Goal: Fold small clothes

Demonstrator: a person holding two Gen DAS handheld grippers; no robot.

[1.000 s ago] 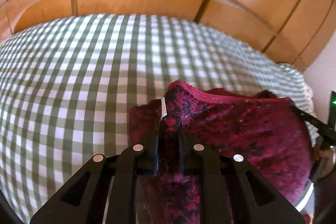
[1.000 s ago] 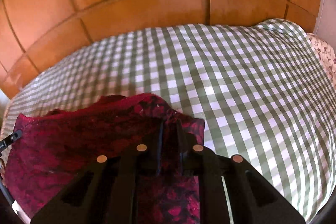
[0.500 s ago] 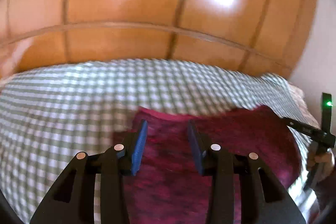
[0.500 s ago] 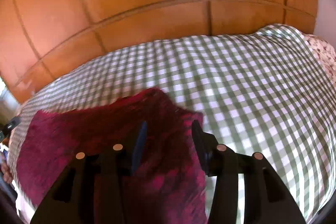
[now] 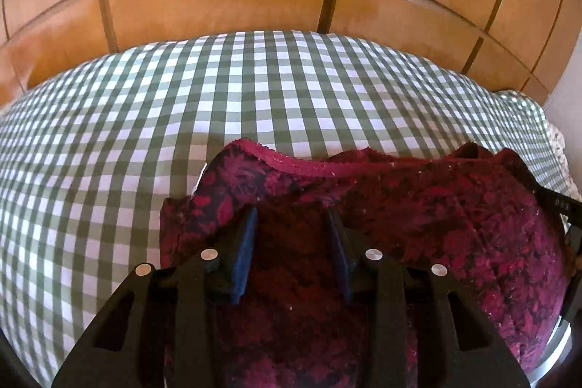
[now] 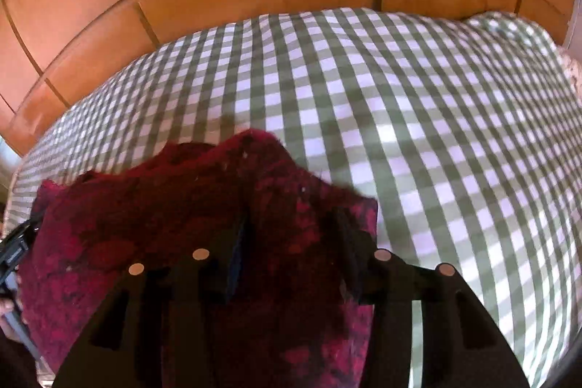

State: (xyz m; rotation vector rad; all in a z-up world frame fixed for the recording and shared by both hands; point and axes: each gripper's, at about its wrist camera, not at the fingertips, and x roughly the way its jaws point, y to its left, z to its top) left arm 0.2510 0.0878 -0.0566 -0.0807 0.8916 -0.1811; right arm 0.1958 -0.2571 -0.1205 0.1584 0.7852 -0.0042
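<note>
A: We are hovering both claws over the crimson garment (image 5: 418,224), which is lying on the checked bedspread (image 5: 182,119) near its front edge. The left gripper (image 5: 291,224) is standing partly open, nothing pinched between its pads.

B: The right gripper (image 6: 294,228) is standing the same way, apart and empty, just over the cloth's right corner. Both have just been opening.

A: We are seeing the far hem rippling rather than lying flat.

B: So we are risking a crooked fold. If we are pinching two layers, or dragging, the cloth may bunch up.
</note>
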